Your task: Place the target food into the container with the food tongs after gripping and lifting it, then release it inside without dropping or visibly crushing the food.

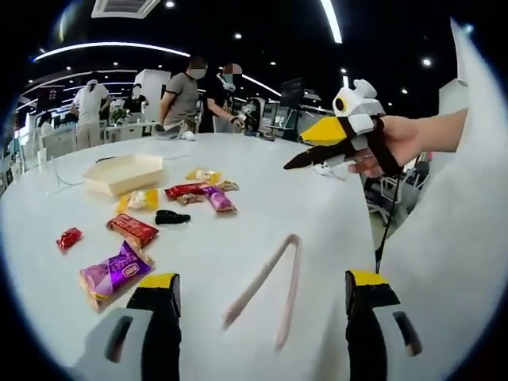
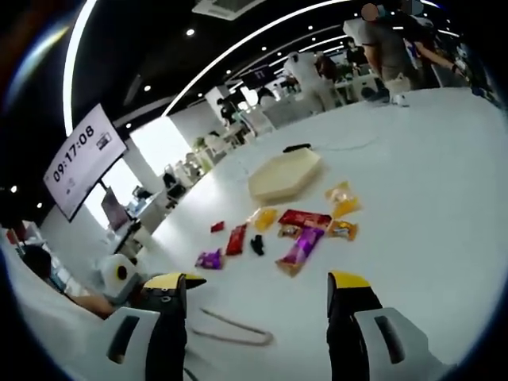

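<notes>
Pink tongs (image 1: 266, 290), one pair, lie between the left hand-held gripper (image 1: 262, 298)'s spread jaws; right hand-held gripper (image 2: 258, 305) released too.

Left claw (image 1: 263, 295) rises from the bottom of the left gripper view with its jaws spread wide and nothing between them; right claw (image 2: 259, 295) stands likewise in the right gripper view, jaws wide apart and bare; in the left gripper view the person's right hand (image 1: 397, 144) holds the right claw raised in the air, forearm bare
</notes>
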`<action>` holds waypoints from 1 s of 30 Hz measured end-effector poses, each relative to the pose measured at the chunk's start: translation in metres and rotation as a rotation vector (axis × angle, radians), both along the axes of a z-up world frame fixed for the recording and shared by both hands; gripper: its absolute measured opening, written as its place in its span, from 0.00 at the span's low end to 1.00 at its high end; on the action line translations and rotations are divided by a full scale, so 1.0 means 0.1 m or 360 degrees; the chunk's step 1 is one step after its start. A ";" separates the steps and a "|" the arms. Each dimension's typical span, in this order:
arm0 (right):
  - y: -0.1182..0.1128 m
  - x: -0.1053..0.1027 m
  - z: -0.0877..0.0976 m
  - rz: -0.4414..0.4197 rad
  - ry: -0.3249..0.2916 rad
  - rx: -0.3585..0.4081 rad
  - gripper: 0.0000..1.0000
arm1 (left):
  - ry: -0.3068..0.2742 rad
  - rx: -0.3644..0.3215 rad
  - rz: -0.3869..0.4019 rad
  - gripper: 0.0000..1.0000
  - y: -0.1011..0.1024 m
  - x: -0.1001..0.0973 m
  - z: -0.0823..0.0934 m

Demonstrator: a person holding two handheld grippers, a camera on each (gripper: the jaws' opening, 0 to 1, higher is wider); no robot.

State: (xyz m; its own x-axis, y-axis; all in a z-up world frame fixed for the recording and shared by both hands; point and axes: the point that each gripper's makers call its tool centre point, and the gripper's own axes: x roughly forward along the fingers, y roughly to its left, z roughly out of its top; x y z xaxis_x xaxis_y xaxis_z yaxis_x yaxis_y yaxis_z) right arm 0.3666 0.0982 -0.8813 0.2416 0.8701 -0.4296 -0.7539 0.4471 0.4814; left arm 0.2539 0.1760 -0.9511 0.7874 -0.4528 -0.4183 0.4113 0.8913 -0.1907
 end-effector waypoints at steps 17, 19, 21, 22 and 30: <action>-0.07 0.12 -0.02 -0.0025 -0.0108 -0.0100 0.57 | 0.0019 0.0094 -0.0088 0.85 -0.08 -0.02 -0.19; -0.05 0.15 0.01 -0.0049 -0.0066 -0.0050 0.58 | 0.0001 0.0093 -0.0082 0.83 -0.07 0.00 -0.17; -0.03 0.17 -0.01 -0.0045 -0.0059 -0.0052 0.58 | 0.0008 0.0122 -0.0085 0.81 -0.05 0.00 -0.22; -0.03 0.17 -0.01 -0.0043 -0.0060 -0.0054 0.58 | -0.0011 0.0172 -0.0085 0.78 -0.02 0.01 -0.24; 0.01 0.09 -0.03 0.0006 -0.0038 -0.0067 0.54 | -0.0087 0.0168 -0.0080 0.58 -0.09 0.00 -0.26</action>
